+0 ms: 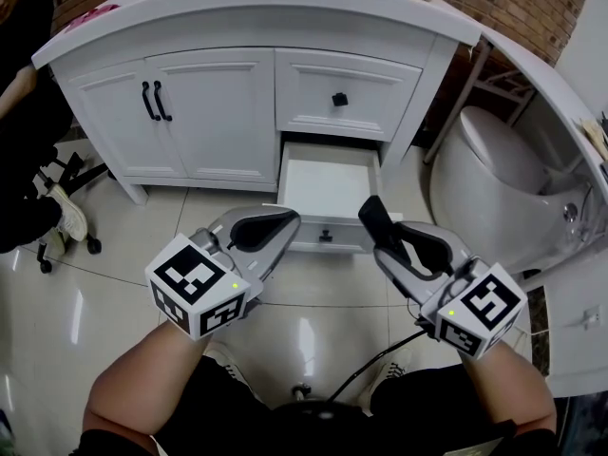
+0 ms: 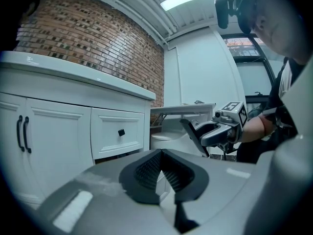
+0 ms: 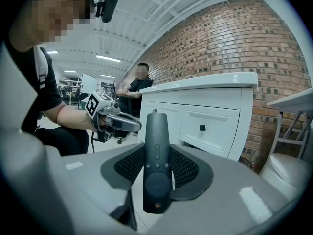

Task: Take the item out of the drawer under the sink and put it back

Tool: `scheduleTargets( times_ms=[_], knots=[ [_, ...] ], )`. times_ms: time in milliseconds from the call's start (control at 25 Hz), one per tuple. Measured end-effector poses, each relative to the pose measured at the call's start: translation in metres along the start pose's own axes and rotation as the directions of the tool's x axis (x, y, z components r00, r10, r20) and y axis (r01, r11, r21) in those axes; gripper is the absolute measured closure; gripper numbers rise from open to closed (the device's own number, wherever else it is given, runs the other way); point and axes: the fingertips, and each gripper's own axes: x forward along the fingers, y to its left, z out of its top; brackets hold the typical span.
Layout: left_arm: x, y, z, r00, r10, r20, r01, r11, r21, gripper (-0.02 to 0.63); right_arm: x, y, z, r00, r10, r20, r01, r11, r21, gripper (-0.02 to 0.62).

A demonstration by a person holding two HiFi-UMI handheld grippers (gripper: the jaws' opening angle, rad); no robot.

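**Head view.** Drawer (image 1: 328, 188) under the sink: pulled out at 12 o'clock, interior shows bare white. Remote (image 1: 372, 213): out of the drawer, carried by the right gripper (image 1: 394, 247) just short of the drawer front. Left gripper (image 1: 285, 221): at 9 o'clock of the right.

**Left gripper view.** Jaws pressed together at the tips, nothing between them.

**Right gripper view.** Pads pinch the remote at mid-length, and its far end juts well past the tips.

**Hazard.** The jutting end could strike the drawer front and lever the remote out of the pinch, dropping it onto the tiled floor (image 1: 114, 283).
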Motion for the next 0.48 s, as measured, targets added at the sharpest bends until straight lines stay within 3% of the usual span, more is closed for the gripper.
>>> scheduleTargets(
  times_ms=[480],
  knots=[
    [0.000, 0.006, 0.000, 0.999, 0.032, 0.003, -0.032, 0.999, 0.008, 0.600, 0.010, -0.004, -0.003, 1.000, 0.012, -0.015, -0.011, 1.000, 0.029, 0.428]
  ],
)
